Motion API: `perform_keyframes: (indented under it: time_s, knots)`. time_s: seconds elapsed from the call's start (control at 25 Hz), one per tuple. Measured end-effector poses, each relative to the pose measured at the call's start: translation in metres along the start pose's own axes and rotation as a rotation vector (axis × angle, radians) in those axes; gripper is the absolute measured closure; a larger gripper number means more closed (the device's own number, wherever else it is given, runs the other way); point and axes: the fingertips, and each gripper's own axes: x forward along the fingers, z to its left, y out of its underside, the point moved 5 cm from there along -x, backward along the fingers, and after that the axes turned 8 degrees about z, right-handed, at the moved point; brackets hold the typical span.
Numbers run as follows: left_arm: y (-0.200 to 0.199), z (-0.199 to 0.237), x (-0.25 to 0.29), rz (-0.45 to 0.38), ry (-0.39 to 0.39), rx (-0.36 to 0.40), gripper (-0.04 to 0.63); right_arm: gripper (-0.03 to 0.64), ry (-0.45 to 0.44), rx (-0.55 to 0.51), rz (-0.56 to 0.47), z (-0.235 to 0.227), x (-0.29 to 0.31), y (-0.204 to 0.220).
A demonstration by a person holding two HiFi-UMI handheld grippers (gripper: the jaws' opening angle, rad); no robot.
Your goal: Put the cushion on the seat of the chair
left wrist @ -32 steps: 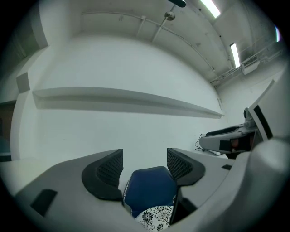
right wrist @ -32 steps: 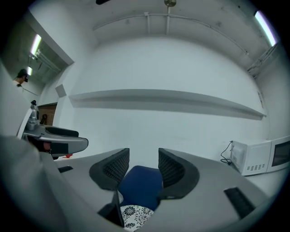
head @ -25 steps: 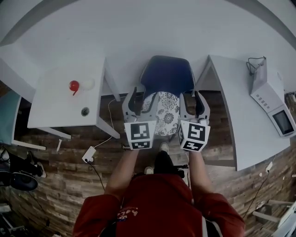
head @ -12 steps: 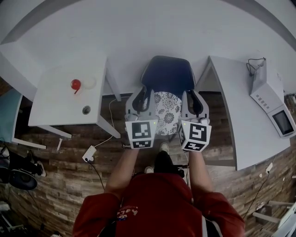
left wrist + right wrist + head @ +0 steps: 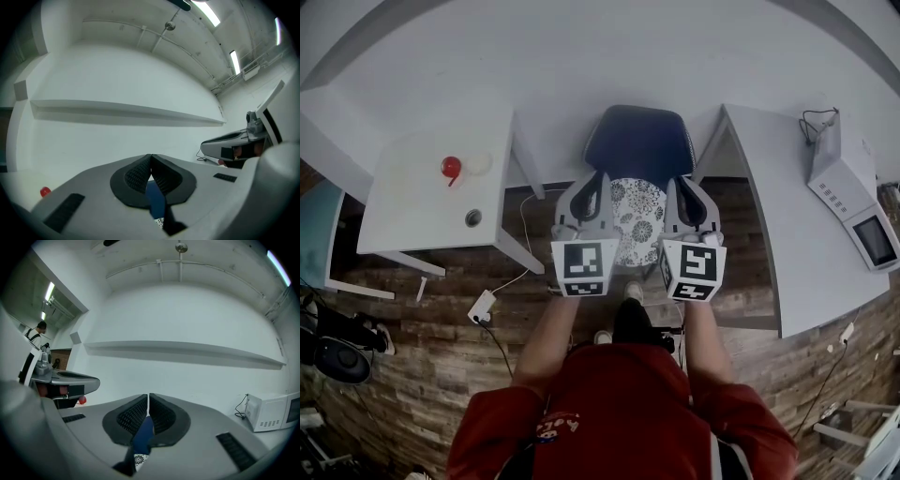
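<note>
In the head view a blue chair [image 5: 637,141] stands against the white wall between two tables. A black-and-white floral cushion [image 5: 633,217] lies on its seat. My left gripper [image 5: 592,180] hangs over the cushion's left edge and my right gripper [image 5: 682,182] over its right edge. Both are shut with nothing between the pads. In the left gripper view the jaws [image 5: 151,157] meet at the tips, with the blue chair [image 5: 155,202] and a bit of cushion [image 5: 160,224] below. In the right gripper view it is the same: the gripper [image 5: 148,397], the chair [image 5: 143,436], the cushion [image 5: 139,460].
A white table [image 5: 412,216] at the left carries a red ball [image 5: 450,167] and a small round item [image 5: 473,217]. A white desk [image 5: 773,225] at the right holds a microwave [image 5: 867,234]. A power strip [image 5: 481,306] lies on the wooden floor. My feet stand just before the chair.
Both grippers went from open to shut, with nothing taken hold of. The cushion stays on the seat; the head view has shifted slightly.
</note>
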Motion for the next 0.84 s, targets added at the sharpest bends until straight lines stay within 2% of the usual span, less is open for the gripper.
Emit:
perform_keyframes:
  time_s: [0.84]
  knots:
    - [-0.009,-0.009,-0.003,-0.018,-0.005,0.005,0.566,0.581,0.034,0.006,-0.002,-0.013,-0.007,-0.002]
